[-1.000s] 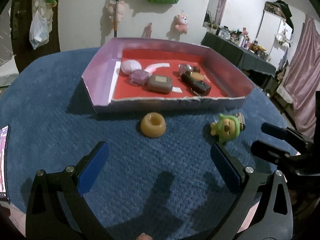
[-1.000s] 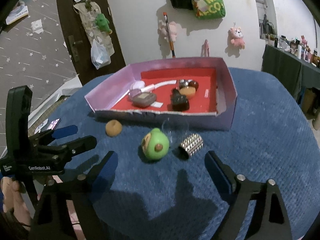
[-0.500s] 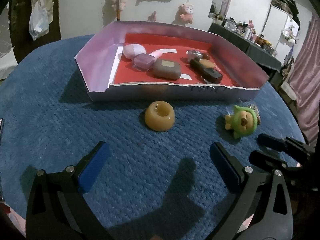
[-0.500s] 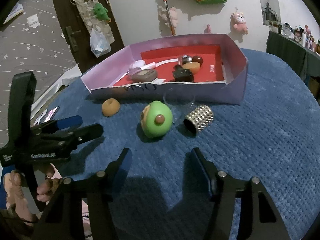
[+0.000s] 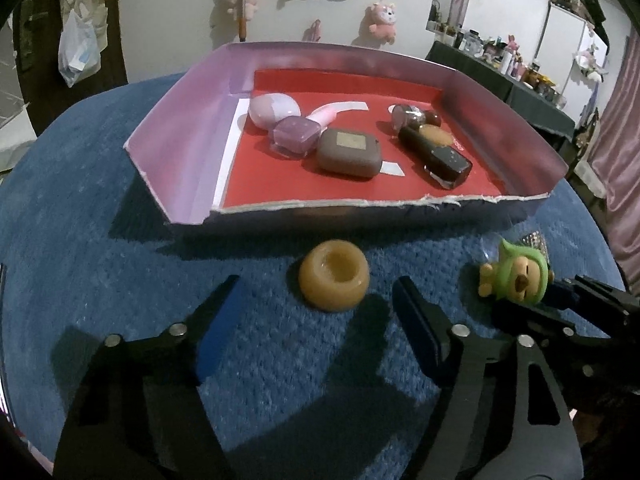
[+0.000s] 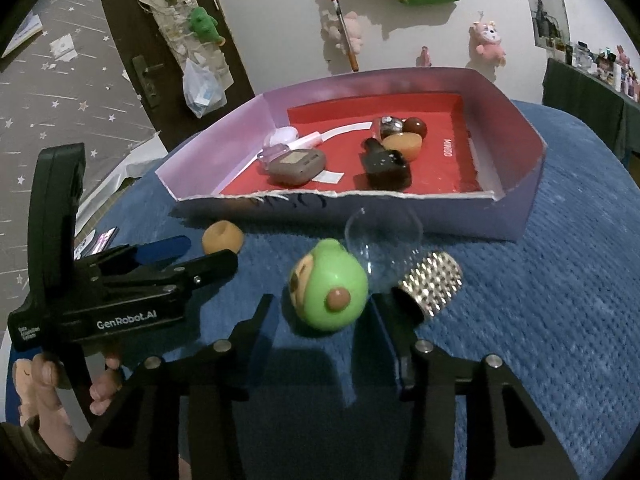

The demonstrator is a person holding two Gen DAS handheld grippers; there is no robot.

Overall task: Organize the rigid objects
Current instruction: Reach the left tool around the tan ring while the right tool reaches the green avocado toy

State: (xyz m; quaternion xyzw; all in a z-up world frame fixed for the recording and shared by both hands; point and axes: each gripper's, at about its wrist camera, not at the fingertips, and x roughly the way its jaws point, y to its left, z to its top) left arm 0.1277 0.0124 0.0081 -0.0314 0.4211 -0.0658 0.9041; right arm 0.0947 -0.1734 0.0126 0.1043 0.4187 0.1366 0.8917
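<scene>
Both jaws closing, nothing gripped yet: left gripper [image 5: 316, 292] brackets tan ring [image 5: 334, 280], right gripper [image 6: 322, 312] brackets green figurine [image 6: 328, 284], lower centre; box [image 6: 400, 210] awaits.

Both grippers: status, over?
Left gripper open, jaws closing, short of tan ring-shaped toy. Right gripper open, jaws closing either side of green round figurine. Studded silver cap beside right finger.

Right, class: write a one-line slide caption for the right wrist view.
Right gripper straddles the green toy on the blue cloth, jaws closing around it.
</scene>
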